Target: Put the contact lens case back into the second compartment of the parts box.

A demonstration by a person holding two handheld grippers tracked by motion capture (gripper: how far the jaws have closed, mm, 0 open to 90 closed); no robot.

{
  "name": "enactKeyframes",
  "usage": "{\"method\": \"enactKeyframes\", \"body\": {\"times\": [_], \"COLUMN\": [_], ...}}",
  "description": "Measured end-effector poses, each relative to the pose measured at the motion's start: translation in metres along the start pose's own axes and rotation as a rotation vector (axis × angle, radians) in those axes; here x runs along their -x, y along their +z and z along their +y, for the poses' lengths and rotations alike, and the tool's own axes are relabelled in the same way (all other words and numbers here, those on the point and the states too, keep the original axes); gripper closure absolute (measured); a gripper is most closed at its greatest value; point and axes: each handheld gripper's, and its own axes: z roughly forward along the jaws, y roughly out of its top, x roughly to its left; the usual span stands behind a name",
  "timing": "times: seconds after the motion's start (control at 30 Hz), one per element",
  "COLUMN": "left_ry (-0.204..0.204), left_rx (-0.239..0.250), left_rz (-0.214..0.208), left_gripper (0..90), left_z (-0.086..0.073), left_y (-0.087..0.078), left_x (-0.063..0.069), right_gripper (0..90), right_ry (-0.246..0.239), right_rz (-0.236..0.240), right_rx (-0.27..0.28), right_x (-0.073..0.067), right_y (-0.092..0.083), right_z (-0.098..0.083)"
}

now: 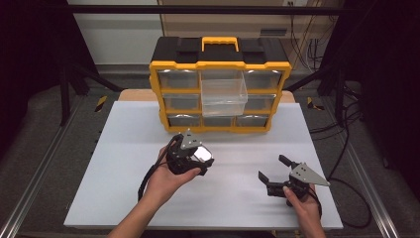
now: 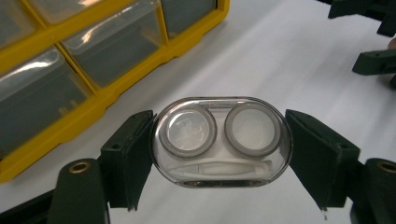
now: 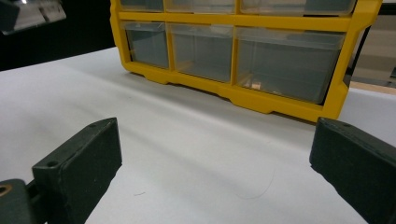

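Observation:
My left gripper [image 1: 200,157] is shut on a clear oval contact lens case [image 2: 222,140], its two jaws pressing the case's ends; two round wells and a small white stick show inside it. I hold it above the white table [image 1: 124,163], just in front of the yellow and black drawer organiser [image 1: 220,89]. The organiser's top-middle clear drawer [image 1: 224,91] is pulled out. My right gripper [image 1: 275,168] rests low at the table's right side, open, with nothing between its jaws, and it faces the organiser's bottom row [image 3: 233,51].
The organiser stands at the table's far edge, with several clear drawers shut. The bottom right drawer [image 3: 285,60] holds a small brownish item. Black frame posts and cables flank the table, and cables trail from both grippers.

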Motion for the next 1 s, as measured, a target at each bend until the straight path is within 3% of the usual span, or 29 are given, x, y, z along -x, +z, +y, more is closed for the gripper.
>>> {"method": "enactKeyframes", "body": {"times": [0.2,0.5,0.7,1.0], "left_ry": [-0.003,-0.001,-0.008,0.014], "left_rx": [0.029,0.062,0.071,0.071], "left_rz": [-0.005,0.017,0.005,-0.015], "left_gripper": [26.3,26.3,26.3,26.3], "left_z": [0.013,0.030,0.040,0.055], "left_y": [-0.011,-0.032,-0.035,-0.038], "left_x": [-0.002,0.001,0.000,0.002], "right_gripper": [2.7,2.7,2.7,2.8], "right_ry": [0.014,-0.008,-0.022,-0.010], "right_rz": [-0.007,-0.002,0.004,-0.019], "right_rx": [-0.005,-0.007,-0.014,-0.021], "right_x": [0.000,-0.002,-0.004,0.003], "right_y": [0.001,0.001,0.004,0.003], "right_z": [0.000,0.000,0.001,0.000]}}
